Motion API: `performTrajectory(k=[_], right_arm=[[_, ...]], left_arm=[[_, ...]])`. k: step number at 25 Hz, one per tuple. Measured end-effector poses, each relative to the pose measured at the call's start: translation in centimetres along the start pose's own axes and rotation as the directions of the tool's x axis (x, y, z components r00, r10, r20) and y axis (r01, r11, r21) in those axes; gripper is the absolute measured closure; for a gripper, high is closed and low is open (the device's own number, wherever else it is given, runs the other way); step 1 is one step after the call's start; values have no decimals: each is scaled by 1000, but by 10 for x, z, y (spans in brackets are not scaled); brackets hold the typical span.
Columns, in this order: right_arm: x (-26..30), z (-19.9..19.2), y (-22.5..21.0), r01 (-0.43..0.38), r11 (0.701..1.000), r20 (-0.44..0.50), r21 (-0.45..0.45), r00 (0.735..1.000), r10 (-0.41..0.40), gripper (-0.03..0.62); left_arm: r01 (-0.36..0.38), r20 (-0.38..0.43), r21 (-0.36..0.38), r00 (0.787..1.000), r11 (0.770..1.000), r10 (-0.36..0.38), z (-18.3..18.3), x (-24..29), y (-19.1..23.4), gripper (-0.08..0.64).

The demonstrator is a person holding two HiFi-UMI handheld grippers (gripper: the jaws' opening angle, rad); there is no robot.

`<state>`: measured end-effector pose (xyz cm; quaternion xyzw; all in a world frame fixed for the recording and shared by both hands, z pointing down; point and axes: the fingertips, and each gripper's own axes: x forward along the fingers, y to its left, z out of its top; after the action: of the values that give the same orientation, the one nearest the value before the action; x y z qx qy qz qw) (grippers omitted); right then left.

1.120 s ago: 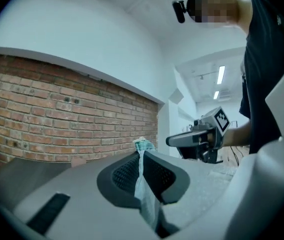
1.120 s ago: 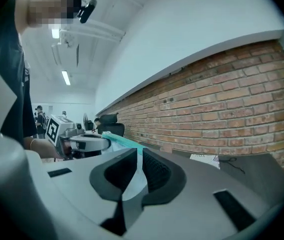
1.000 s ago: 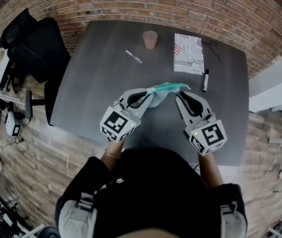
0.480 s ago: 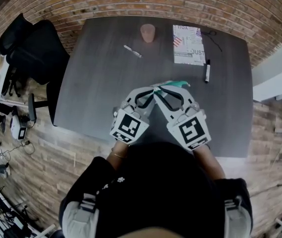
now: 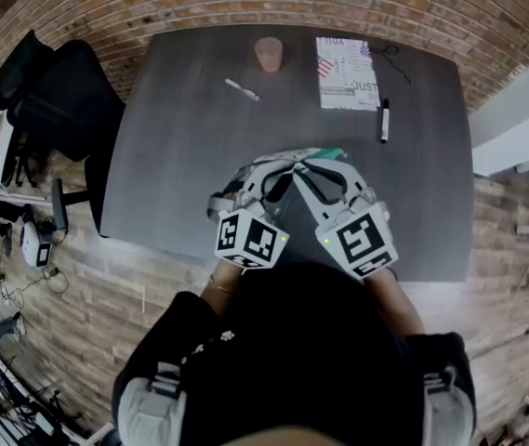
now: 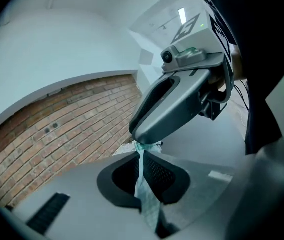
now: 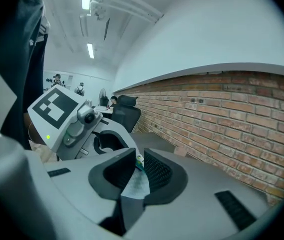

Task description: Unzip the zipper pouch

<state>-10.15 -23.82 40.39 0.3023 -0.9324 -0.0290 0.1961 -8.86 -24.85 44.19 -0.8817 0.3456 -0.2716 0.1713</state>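
Note:
The teal zipper pouch (image 5: 327,153) is held up over the near half of the dark table (image 5: 180,156), bunched between both grippers. My left gripper (image 5: 285,164) is shut on a strip of the pouch fabric (image 6: 144,184), which runs up out of its jaws. My right gripper (image 5: 303,164) meets it tip to tip; its jaws are closing, with a fold of the pouch (image 7: 136,183) pinched between the pads. In the left gripper view the right gripper's tip (image 6: 141,136) sits right on the fabric's upper end. The zipper and its pull are hidden.
At the table's far edge stand a pinkish cup (image 5: 269,53), a white pen (image 5: 243,89), a printed booklet (image 5: 348,72) and a black marker (image 5: 384,121). A black office chair (image 5: 50,91) is off the table's left side.
The right gripper has swung left until its tip meets the left gripper's. The pouch, stretched out between them a second ago, is now bunched, and both grippers sit nearer the person.

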Motion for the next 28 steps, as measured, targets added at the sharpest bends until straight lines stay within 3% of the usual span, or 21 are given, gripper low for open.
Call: performTrajectory(k=[6, 12, 28], right_arm=[[-19, -6, -11, 54, 997, 8, 52, 998, -54, 572], [-24, -18, -11, 43, 995, -9, 93, 999, -43, 572], [-36, -20, -26, 104, 990, -11, 93, 995, -103, 592]], left_arm=[[9, -34, 76, 999, 997, -6, 1, 1, -10, 552], [17, -34, 154, 999, 988, -12, 11, 1, -17, 552], [35, 42, 50, 998, 998, -37, 21, -1, -19, 552]])
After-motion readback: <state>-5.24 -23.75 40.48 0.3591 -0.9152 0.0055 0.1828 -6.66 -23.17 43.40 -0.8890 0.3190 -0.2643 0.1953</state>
